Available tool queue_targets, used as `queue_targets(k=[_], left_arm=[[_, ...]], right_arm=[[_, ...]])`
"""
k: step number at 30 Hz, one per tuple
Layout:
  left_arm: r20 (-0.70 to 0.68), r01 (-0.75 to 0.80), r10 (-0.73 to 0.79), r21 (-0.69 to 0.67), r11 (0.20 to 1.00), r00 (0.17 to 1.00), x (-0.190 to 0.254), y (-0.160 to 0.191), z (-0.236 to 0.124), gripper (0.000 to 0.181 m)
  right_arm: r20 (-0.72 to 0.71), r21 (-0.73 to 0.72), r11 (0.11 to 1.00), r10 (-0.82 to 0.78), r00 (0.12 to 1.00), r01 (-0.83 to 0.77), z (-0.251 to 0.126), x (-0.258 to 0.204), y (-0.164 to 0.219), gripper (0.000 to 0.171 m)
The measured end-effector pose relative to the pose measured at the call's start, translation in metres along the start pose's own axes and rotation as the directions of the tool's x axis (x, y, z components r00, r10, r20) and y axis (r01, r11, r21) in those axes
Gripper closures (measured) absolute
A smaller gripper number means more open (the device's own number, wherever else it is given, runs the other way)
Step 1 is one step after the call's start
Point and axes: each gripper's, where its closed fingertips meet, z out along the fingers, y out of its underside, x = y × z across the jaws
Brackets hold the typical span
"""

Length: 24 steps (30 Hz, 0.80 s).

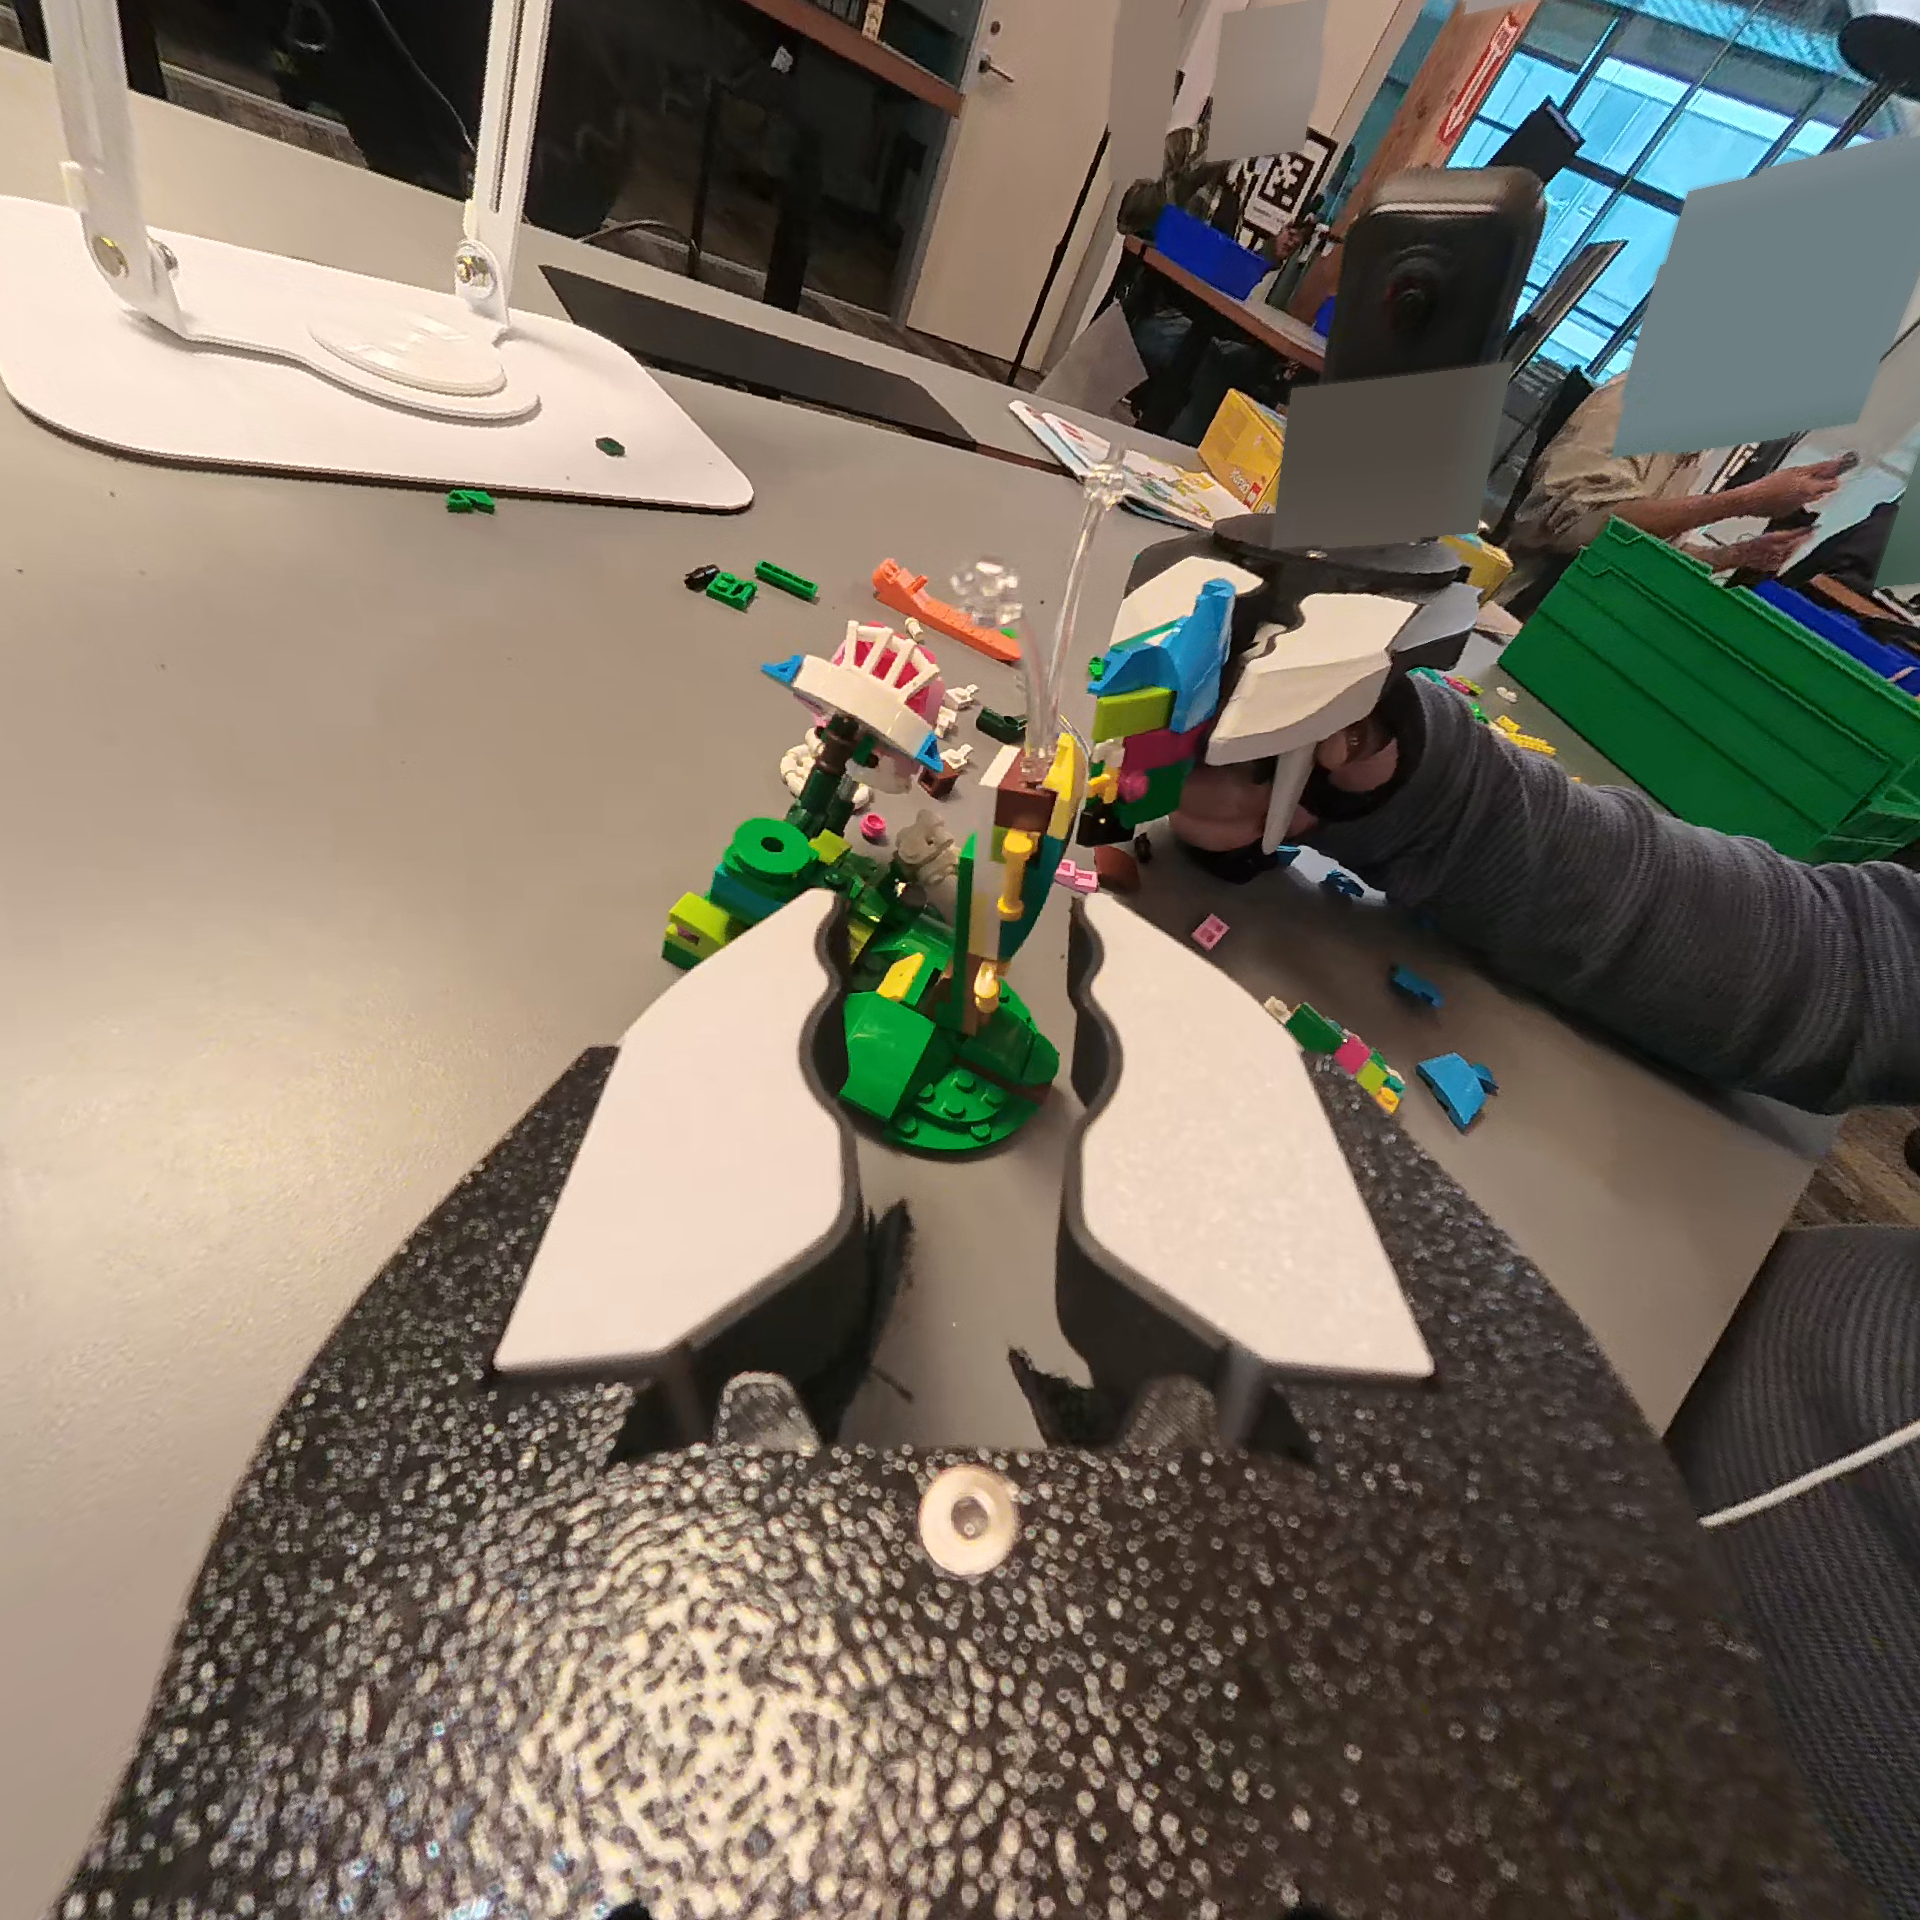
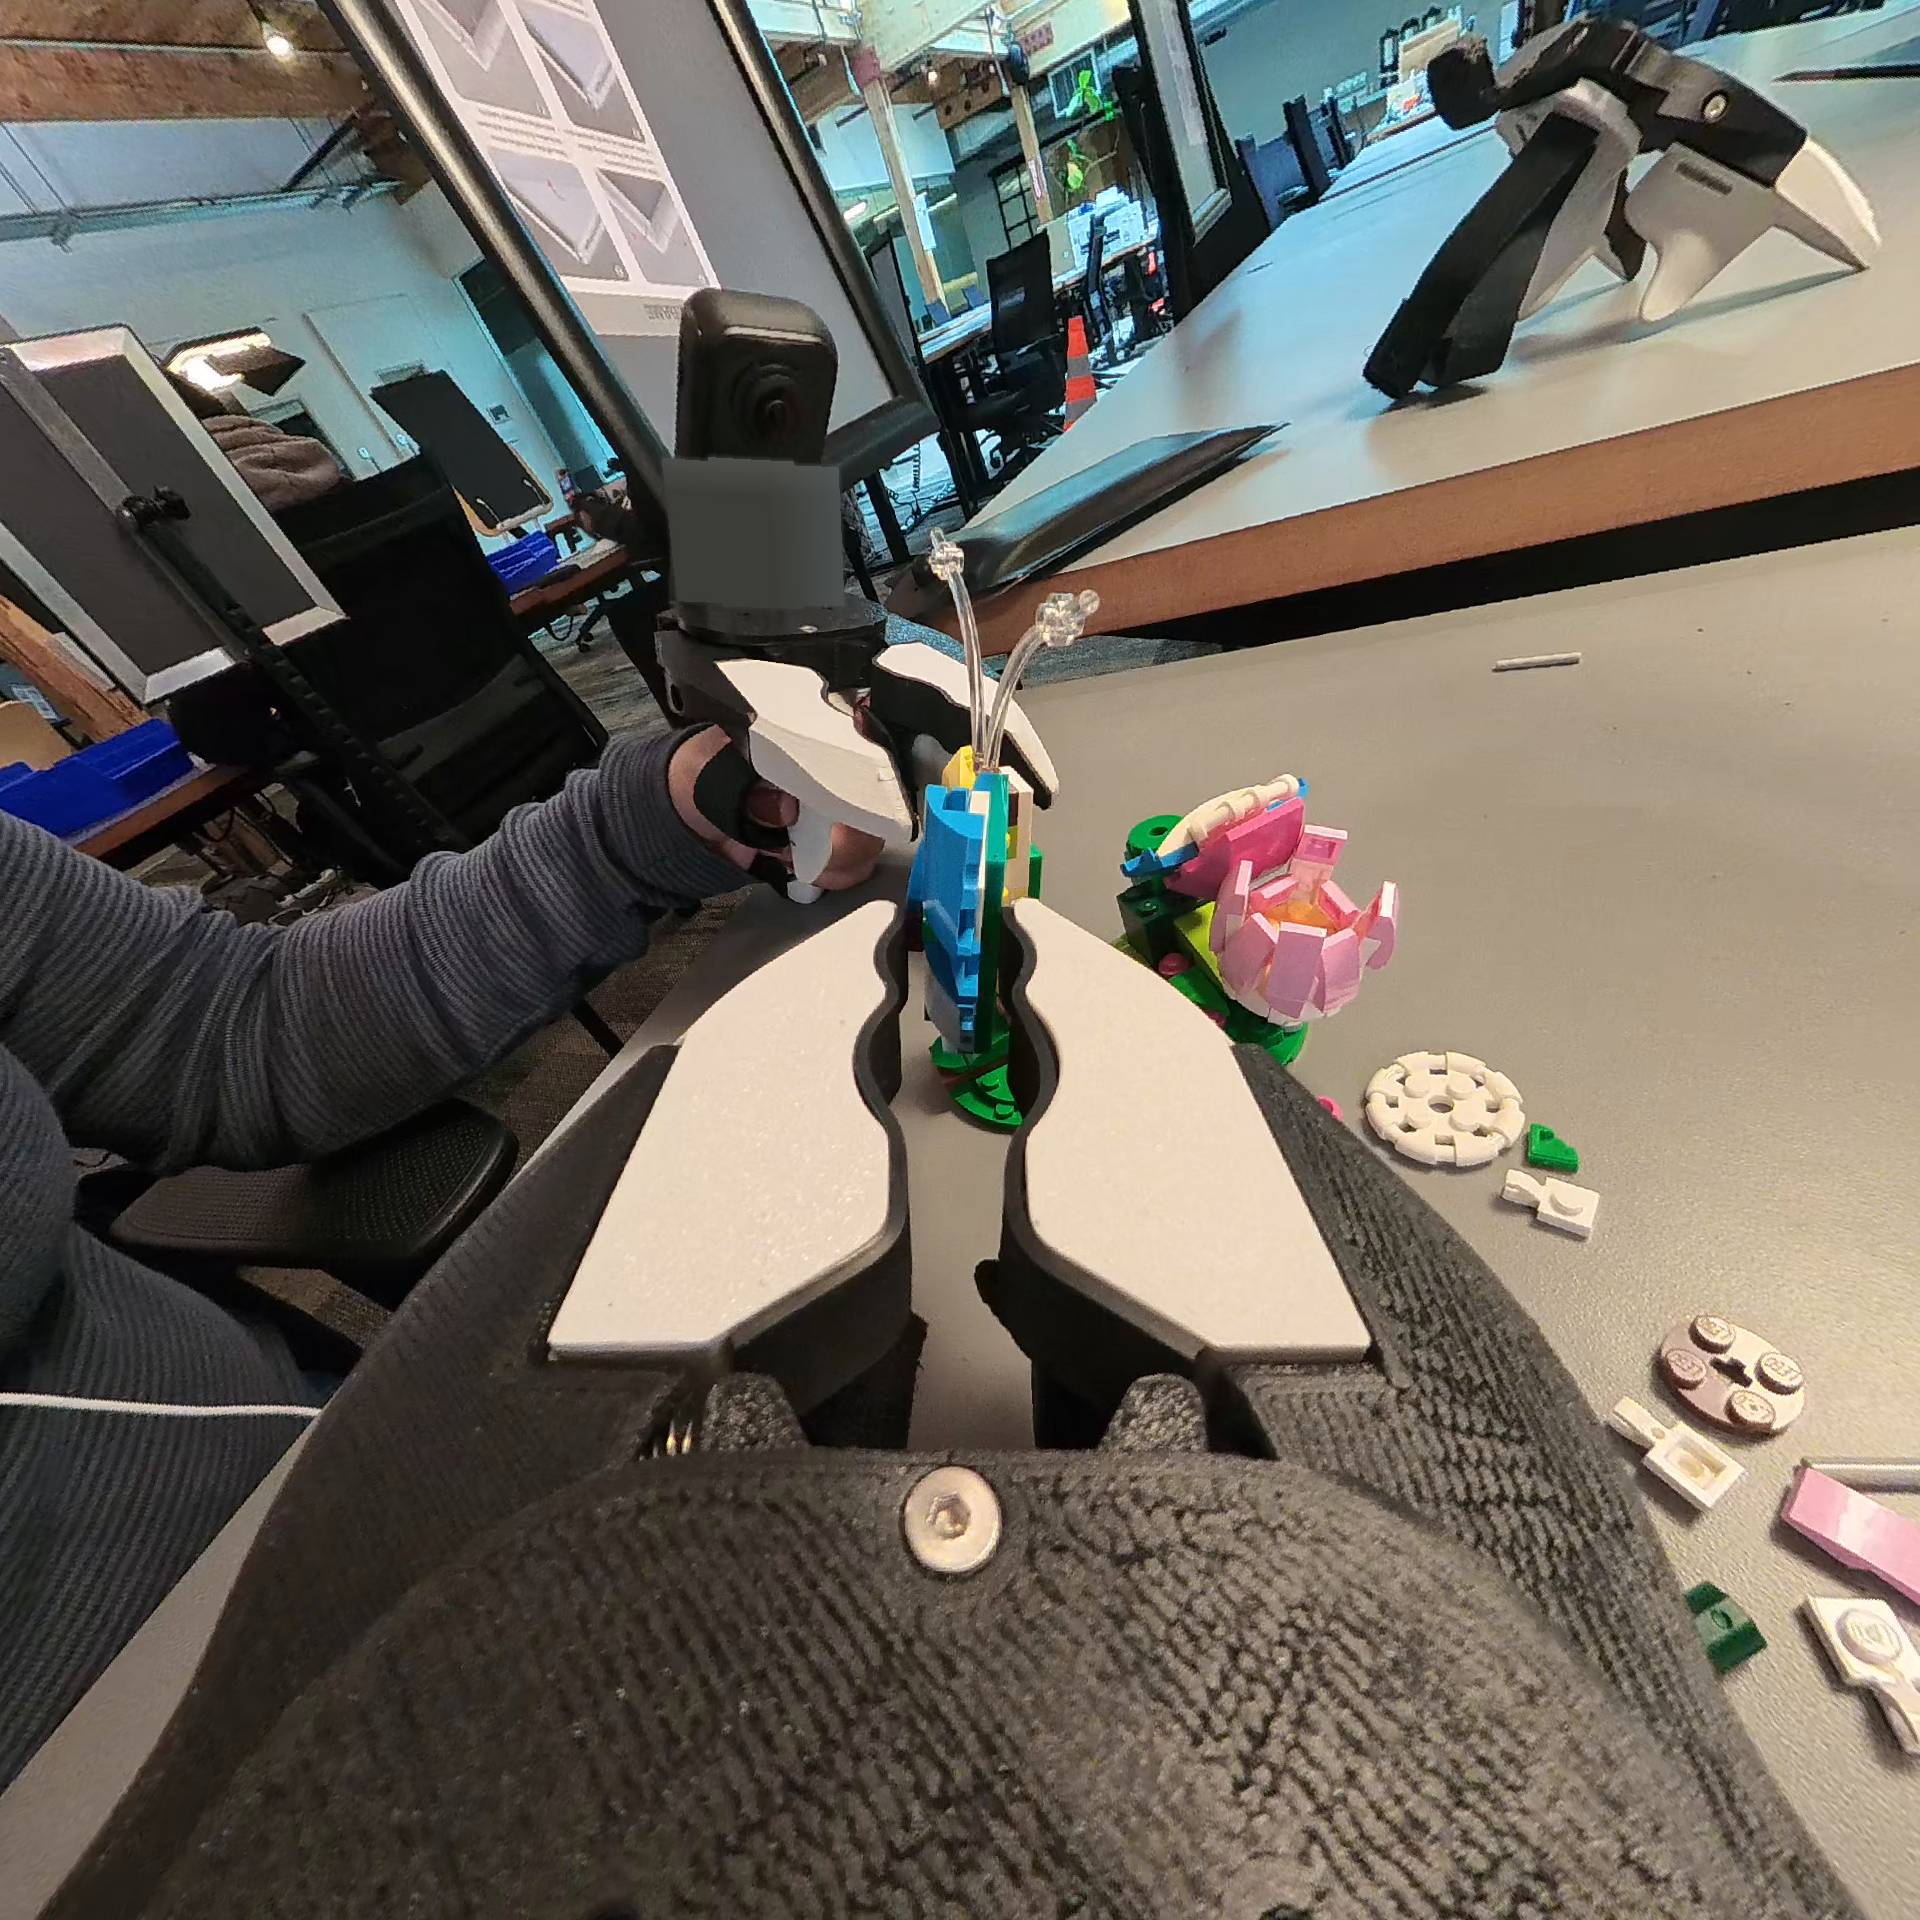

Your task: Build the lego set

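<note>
A butterfly model stands on a round green base on the grey table, with two clear antennae rising from it. My left gripper is closed in around the model's green lower part. It also shows in the right wrist view, on the far side of the model. My right gripper is shut on a blue, lime and magenta wing section. It holds the section upright against the model's side. That gripper and the wing section show in the left wrist view too.
A built pink flower stands close beside the model. Loose pieces lie around: a white round plate, a grey round plate and an orange brick separator. A green crate, a white stand base and a spare gripper are farther off. The grippers' ends are close to 7 cm from one another. The grey round plate is about 12 cm from my right fingertips.
</note>
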Motion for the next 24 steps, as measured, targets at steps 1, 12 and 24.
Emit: queue_targets(k=[1,12,24], left_arm=[[0.000,0.001,-0.001,0.000,1.000,1.000,-0.0002,-0.0001,0.0000,0.142],[-0.003,0.008,-0.008,0.003,1.000,1.000,-0.0004,-0.0003,-0.0005,0.143],[-0.003,0.012,-0.012,0.003,1.000,1.000,-0.0008,-0.0003,-0.0007,0.144]], right_arm=[[0.000,0.000,1.000,0.000,1.000,0.000,0.0000,0.0000,0.0001,0.157],[0.001,-0.001,1.000,0.002,1.000,-0.002,0.0000,0.0001,0.0001,0.157],[-0.011,0.012,1.000,0.009,1.000,-0.009,-0.0012,0.0022,-0.0013,0.157]])
